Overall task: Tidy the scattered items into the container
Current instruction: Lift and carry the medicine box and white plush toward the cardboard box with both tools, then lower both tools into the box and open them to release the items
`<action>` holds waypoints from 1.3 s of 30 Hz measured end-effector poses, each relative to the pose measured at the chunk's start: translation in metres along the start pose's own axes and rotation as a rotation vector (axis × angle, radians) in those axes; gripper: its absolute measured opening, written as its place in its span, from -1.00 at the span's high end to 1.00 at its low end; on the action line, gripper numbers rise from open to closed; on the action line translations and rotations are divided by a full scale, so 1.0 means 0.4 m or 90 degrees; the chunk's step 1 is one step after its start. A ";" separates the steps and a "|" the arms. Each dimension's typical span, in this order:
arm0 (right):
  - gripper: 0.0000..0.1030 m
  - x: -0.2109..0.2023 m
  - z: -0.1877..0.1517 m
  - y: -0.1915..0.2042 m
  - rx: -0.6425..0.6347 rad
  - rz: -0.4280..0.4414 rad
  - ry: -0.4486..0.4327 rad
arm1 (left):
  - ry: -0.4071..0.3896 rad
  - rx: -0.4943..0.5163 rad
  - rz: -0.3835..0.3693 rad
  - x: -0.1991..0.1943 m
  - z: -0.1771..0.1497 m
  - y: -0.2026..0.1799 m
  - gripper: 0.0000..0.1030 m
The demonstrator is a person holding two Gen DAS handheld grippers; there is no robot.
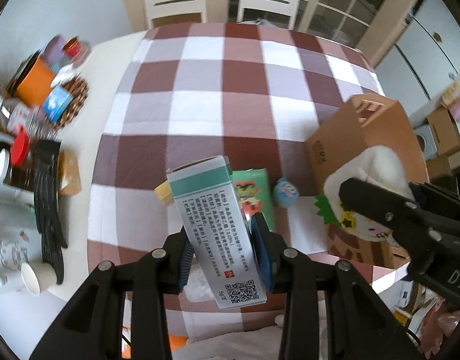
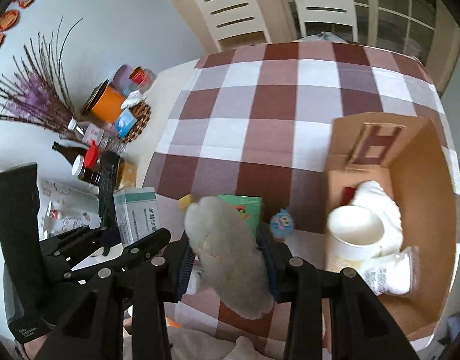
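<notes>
Nearest the lens, the left tongs (image 1: 221,258) clamp a grey-and-teal medicine box (image 1: 213,228), its long axis running away from the camera, while the right tongs (image 2: 230,258) pinch a white plush toy (image 2: 227,252). Both loads hang above the checked desk (image 2: 260,120). The open cardboard box (image 2: 422,162) lies to their right, nearer the right hand, with a white cup (image 2: 354,234) already inside.

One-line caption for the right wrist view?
Right gripper holds a plush toy beside the cardboard box.

Both tools (image 1: 222,255) (image 2: 230,258) clamped, angled steeply down
</notes>
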State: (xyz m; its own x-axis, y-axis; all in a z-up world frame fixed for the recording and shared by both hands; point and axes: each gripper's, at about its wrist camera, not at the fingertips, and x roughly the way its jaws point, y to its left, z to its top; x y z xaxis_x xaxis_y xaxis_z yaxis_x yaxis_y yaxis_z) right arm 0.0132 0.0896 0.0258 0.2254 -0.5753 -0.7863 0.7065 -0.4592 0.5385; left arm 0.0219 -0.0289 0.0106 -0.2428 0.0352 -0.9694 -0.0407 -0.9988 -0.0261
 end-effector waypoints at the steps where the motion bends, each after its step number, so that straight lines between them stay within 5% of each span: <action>1: 0.22 -0.006 -0.002 -0.007 0.003 -0.001 -0.002 | -0.004 0.013 0.000 -0.004 0.005 -0.019 0.28; 23: 0.22 -0.187 -0.052 -0.229 0.122 -0.039 -0.088 | -0.017 0.180 -0.046 -0.026 0.091 -0.326 0.28; 39: 0.22 -0.228 -0.086 -0.363 0.196 -0.053 -0.107 | -0.008 0.255 -0.071 -0.004 0.131 -0.479 0.27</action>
State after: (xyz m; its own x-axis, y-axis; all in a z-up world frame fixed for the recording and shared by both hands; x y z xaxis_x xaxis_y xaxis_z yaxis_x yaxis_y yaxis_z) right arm -0.0870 0.2320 0.0091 0.0444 -0.6192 -0.7840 0.4769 -0.6764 0.5613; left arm -0.0208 0.1643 0.0298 -0.2264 0.1458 -0.9631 -0.4415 -0.8967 -0.0320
